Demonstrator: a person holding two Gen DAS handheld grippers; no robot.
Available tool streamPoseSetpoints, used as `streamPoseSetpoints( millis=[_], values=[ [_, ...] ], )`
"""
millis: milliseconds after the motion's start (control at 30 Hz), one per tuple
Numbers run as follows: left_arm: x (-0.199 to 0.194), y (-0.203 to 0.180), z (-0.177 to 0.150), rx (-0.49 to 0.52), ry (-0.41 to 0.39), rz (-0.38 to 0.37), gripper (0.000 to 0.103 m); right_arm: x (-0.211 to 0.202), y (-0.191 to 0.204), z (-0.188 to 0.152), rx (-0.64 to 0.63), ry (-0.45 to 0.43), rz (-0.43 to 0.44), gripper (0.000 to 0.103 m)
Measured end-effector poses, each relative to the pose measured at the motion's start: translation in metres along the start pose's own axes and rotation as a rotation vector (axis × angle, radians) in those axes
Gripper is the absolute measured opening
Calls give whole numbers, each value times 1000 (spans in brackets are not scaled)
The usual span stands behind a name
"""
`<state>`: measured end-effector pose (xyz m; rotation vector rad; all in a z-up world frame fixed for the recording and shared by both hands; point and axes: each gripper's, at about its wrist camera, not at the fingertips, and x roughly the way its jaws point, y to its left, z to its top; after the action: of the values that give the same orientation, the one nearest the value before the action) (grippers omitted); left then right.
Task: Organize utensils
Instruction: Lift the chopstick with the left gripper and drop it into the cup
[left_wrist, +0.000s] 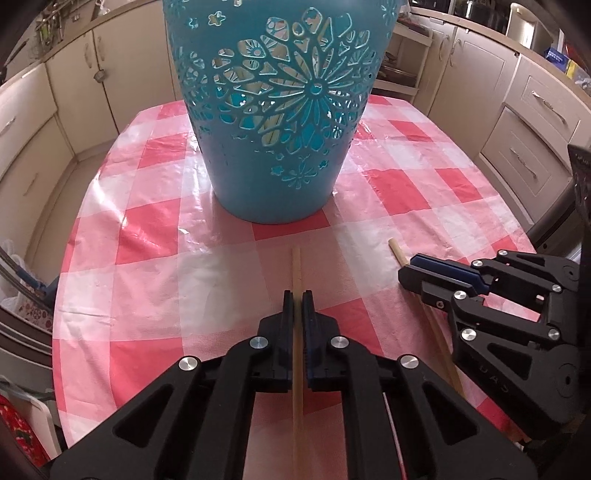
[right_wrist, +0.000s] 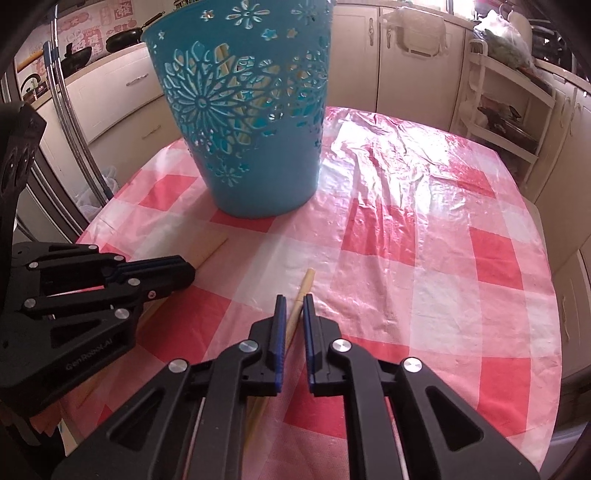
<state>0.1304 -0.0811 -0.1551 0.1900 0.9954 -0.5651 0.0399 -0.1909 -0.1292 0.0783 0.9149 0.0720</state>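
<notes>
So we've got two grippers on the go and each one has a chopstick in it. Our left gripper has its jaws pinched together on one pale wooden chopstick, which runs straight up the middle between the pads and pokes out ahead over the tablecloth. Our right gripper is clamped on a second chopstick, though that one sits at a bit of a slant between the blue pads, its blunt end sticking out just past the fingertips. From the left wrist view the right gripper shows up off to the side with its chopstick poking out the front.

That makes two chopsticks in hand. There's one teal basket standing upright on the table, the kind with flower cutouts all over the wall, and through the holes we can see pale wooden sticks already inside. We can't count those properly, the cutouts only show bits.

One table, covered in a red and white checked plastic tablecloth that's pretty wrinkled and shiny on the far side. Both grippers sit near each other on the near side of the cloth, well short of the basket, tips angled down toward the table. Cream kitchen cabinets run all around behind.
</notes>
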Motion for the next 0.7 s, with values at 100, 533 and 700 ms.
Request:
streamPoseSetpoints(
  millis=[100,533,700],
  values=[
    [-17,9,4,-53,-29,-66,4,0,-1,0,5,-3,5,10],
    [-163,28,53,-90,-415,-249,4,0,-2,0,15,-6,8,10],
    [-189,23,93,-80,-560,-228,4,0,-2,0,16,-6,10,10]
  ],
)
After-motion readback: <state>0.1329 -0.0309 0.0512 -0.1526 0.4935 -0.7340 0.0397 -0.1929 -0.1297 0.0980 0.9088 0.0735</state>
